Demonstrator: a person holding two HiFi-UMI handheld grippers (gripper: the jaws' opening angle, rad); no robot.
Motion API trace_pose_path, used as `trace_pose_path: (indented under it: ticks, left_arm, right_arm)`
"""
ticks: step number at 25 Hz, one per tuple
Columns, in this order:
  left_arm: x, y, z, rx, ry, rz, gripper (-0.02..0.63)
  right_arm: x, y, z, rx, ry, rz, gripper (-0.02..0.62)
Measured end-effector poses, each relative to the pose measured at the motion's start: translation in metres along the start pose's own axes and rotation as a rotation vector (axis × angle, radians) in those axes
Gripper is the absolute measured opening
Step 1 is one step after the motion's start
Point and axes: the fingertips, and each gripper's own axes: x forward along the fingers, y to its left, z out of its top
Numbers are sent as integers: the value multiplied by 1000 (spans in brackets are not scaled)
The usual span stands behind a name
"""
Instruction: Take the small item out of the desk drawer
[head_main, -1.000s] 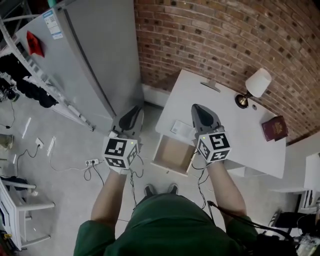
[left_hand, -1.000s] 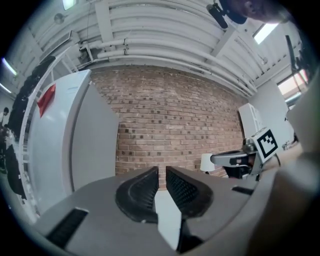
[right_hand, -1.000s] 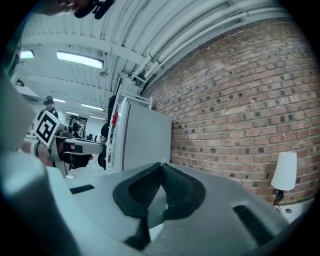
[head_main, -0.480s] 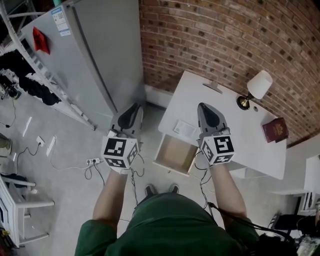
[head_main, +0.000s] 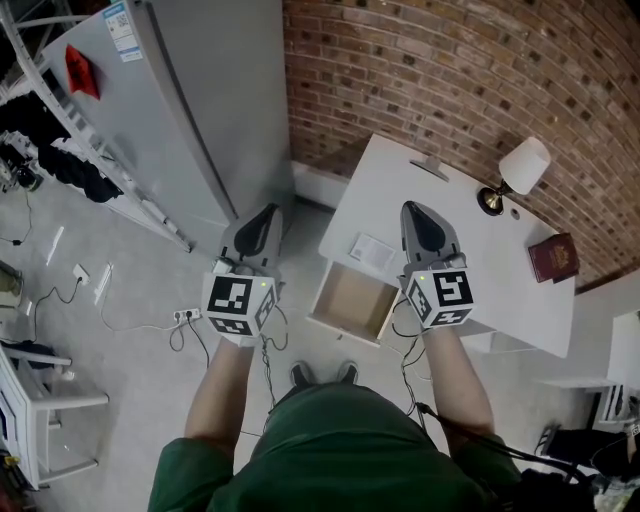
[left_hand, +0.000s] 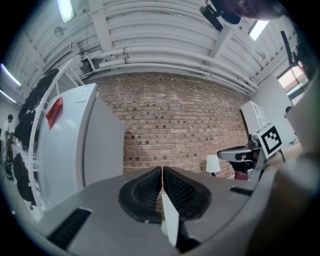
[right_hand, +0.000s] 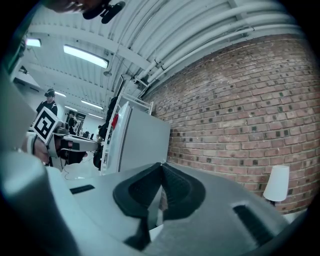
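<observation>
The white desk (head_main: 470, 270) stands against the brick wall, and its drawer (head_main: 350, 302) is pulled out, showing a bare brown bottom. A small flat white item (head_main: 373, 250) lies on the desk top just behind the drawer. My right gripper (head_main: 413, 208) hovers over the desk beside that item, jaws shut and empty. My left gripper (head_main: 268, 212) hangs over the floor left of the desk, also shut with nothing in it. In the left gripper view the left gripper (left_hand: 162, 170) points at the brick wall. In the right gripper view the right gripper (right_hand: 161, 166) does too.
A white table lamp (head_main: 522, 166) and a red book (head_main: 551, 257) sit at the desk's far right. A tall grey fridge (head_main: 190, 110) stands left of the desk. A power strip with cables (head_main: 185, 318) lies on the floor. A rack of dark clothes (head_main: 60, 160) is at far left.
Both grippers have drifted slightly forward and to the right, the right one farther over the desk top. Both stay shut, and the drawer and white item have not moved.
</observation>
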Motion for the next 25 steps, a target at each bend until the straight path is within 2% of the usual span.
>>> trace_pose_path:
  ticks: [25]
  left_arm:
    - [5, 9, -22, -27, 35, -33, 14]
  right_arm:
    - [6, 5, -8, -10, 24, -22, 2]
